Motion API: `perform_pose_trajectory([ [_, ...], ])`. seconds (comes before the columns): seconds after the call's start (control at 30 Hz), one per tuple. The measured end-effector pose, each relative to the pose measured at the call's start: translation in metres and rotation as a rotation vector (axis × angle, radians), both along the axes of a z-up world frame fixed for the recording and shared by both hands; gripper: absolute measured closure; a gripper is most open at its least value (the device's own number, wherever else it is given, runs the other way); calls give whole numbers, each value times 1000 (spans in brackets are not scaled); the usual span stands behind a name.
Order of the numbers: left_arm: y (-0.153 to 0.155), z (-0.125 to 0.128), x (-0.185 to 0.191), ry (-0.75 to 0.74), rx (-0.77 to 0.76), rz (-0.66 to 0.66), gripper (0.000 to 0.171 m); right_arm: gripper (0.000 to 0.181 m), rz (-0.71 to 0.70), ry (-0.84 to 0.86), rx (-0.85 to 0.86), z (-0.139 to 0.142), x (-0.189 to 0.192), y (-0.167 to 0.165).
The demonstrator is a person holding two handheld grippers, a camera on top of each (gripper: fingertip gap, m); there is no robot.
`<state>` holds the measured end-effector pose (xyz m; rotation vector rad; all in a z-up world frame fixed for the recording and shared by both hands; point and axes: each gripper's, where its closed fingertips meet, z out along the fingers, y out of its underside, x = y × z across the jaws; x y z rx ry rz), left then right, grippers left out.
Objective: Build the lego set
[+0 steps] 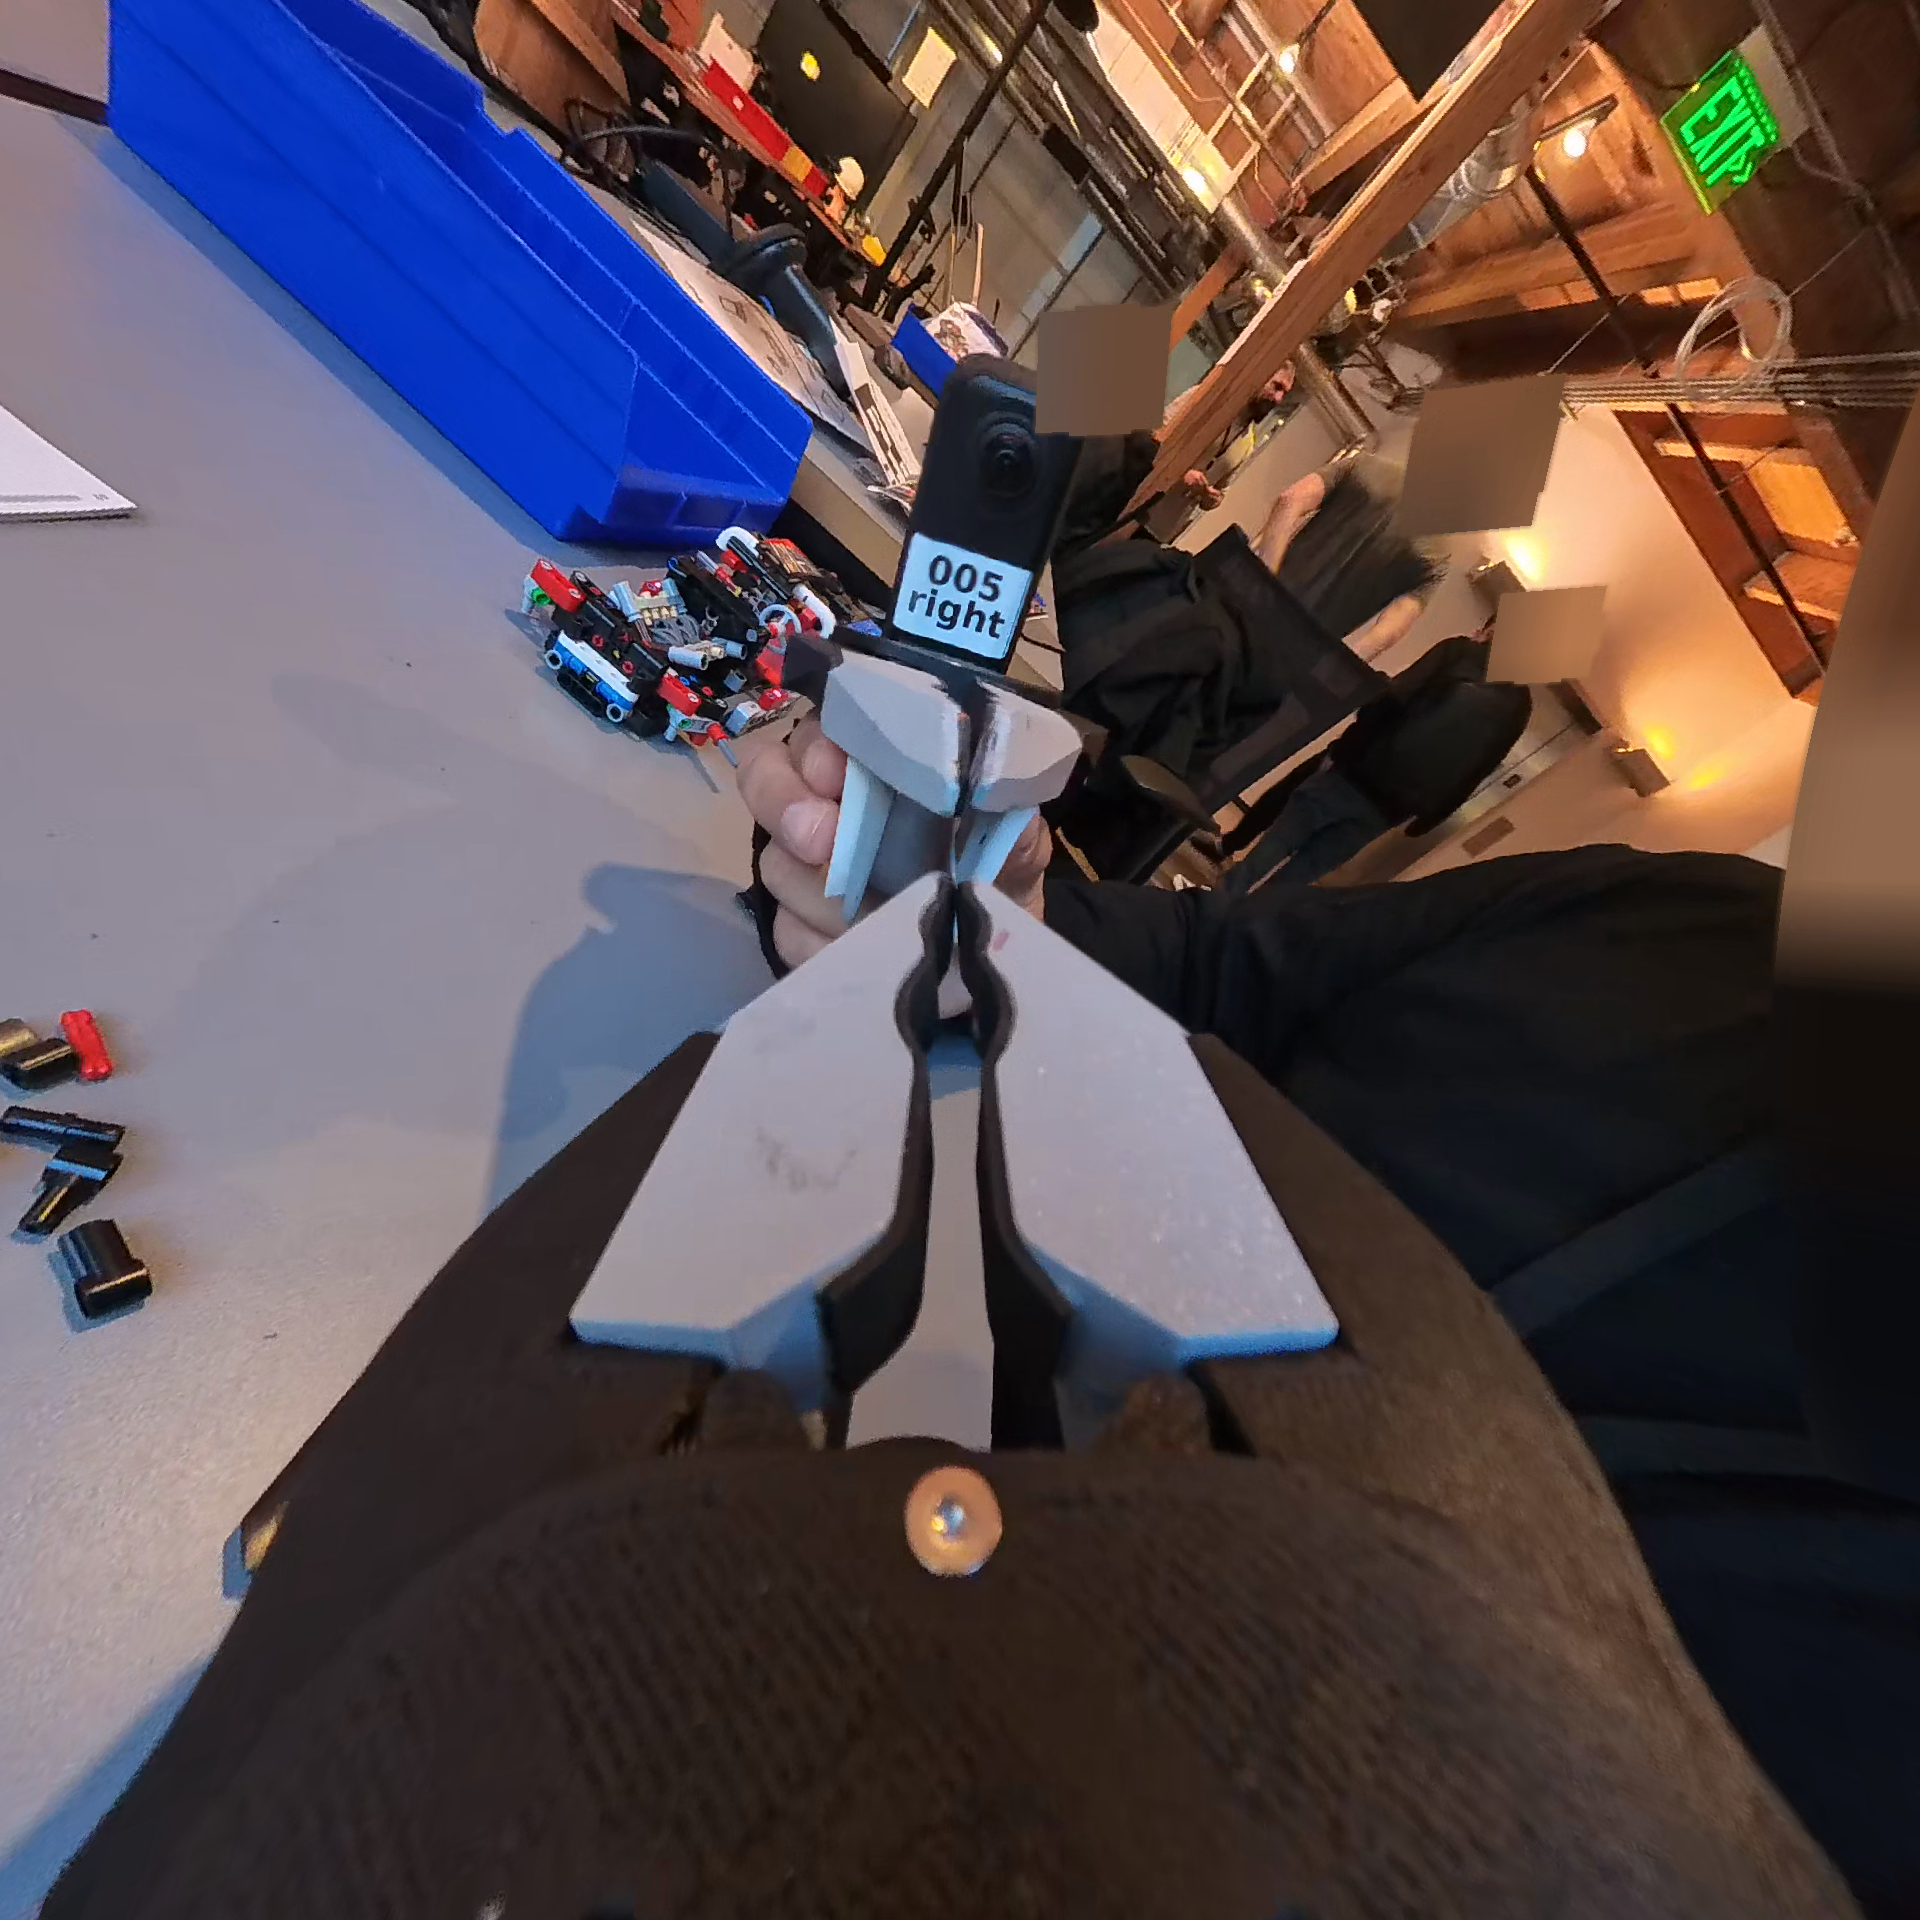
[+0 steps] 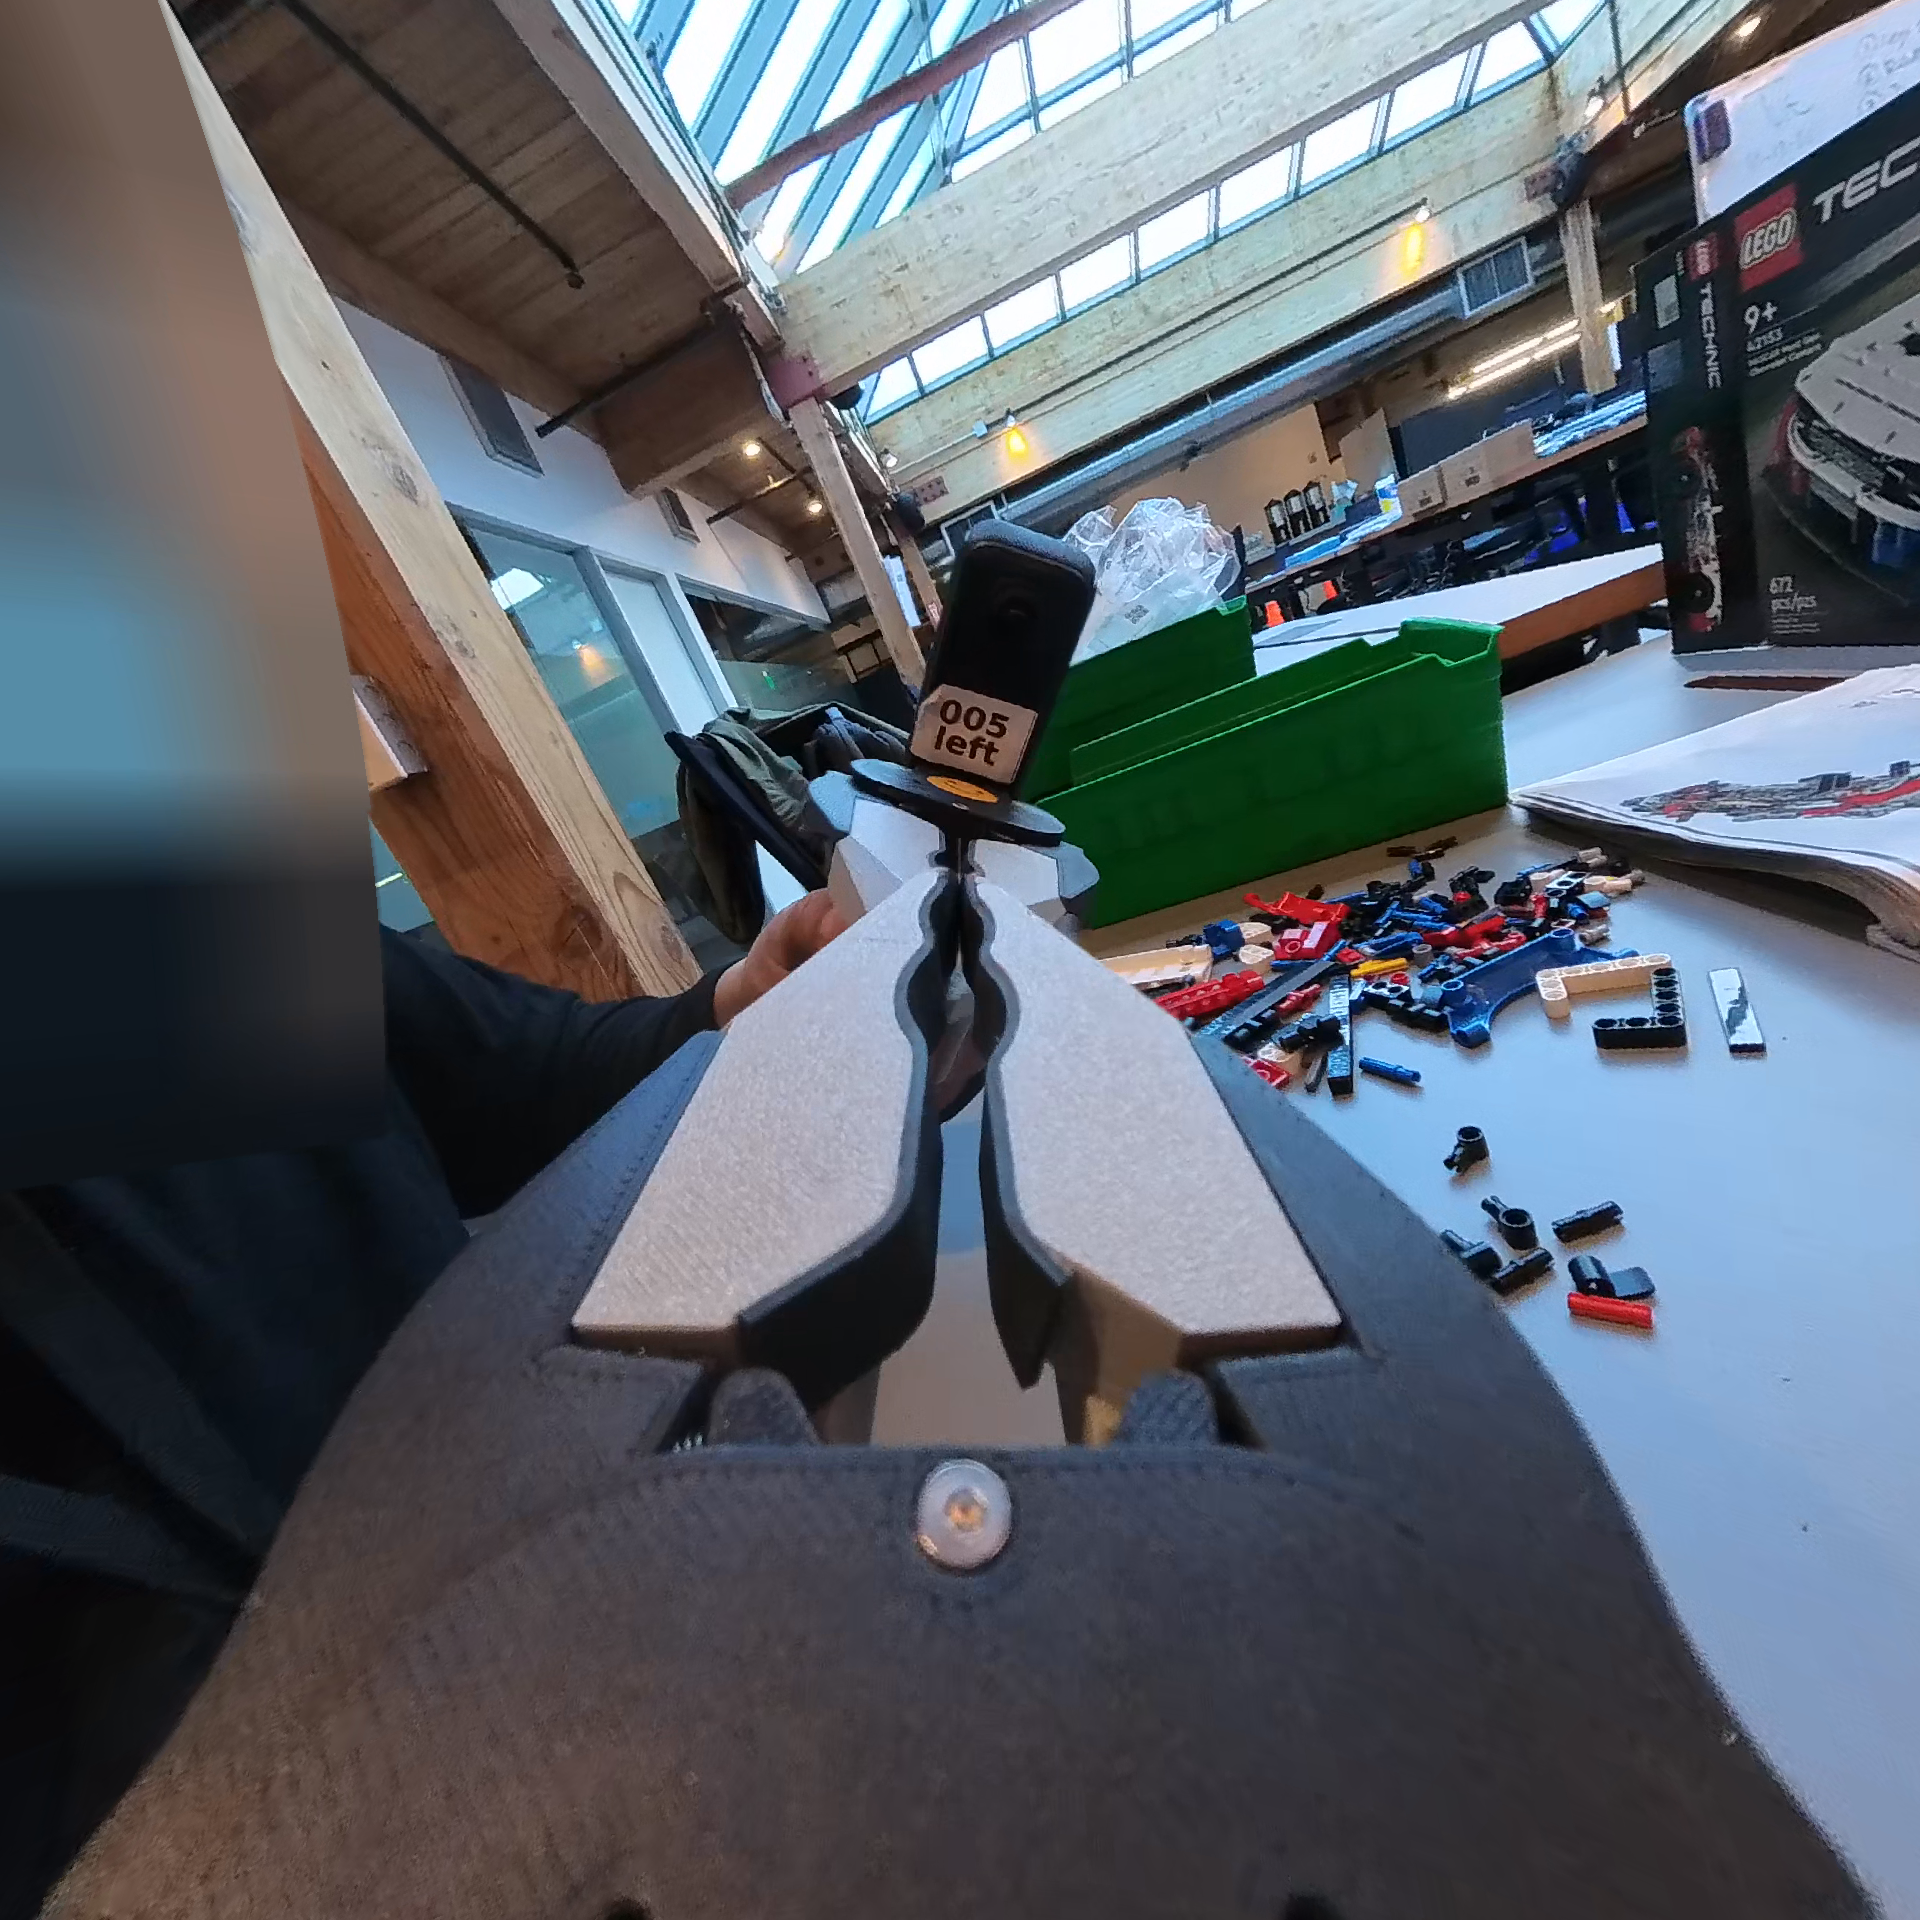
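My left gripper is shut, its black pads meeting at the tips, and I see no piece between them. My right gripper is shut in the same way. The two grippers point tip to tip, almost touching, above the near edge of the grey table. The right gripper also shows in the left wrist view, held by a hand. The left gripper also shows in the right wrist view. A partly built black, red and blue model lies on the table beyond them.
A blue bin stands behind the model, with loose black and red pieces at the left. The right wrist view shows a pile of loose pieces, green bins, an instruction booklet, the set's box and small black pieces. The grippers are tip to tip, or close to it.
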<state>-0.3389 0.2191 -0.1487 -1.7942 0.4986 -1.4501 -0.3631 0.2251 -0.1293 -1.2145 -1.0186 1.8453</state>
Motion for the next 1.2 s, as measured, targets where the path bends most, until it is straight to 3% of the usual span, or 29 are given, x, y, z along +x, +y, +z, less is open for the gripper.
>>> perform_pose_trajectory([
  [0.33,-3,-10,-13,209,37,-16,171,181,36,-90,47,-13,-1,-5],
  [0.43,-9,-17,-14,265,17,-57,171,171,68,-115,63,-14,-1,-11],
  [0.63,-17,-33,-17,397,10,-101,171,168,27,-104,59,-6,11,7],
  [0.73,-18,-39,-24,510,40,-93,171,167,37,-229,173,-20,10,2],
  [0.93,-32,-70,-47,933,102,-139,171,165,81,-515,464,-57,3,-20],
  [1.2,-46,-91,-48,1054,95,-216,171,168,71,-629,678,-83,-15,-40],
])
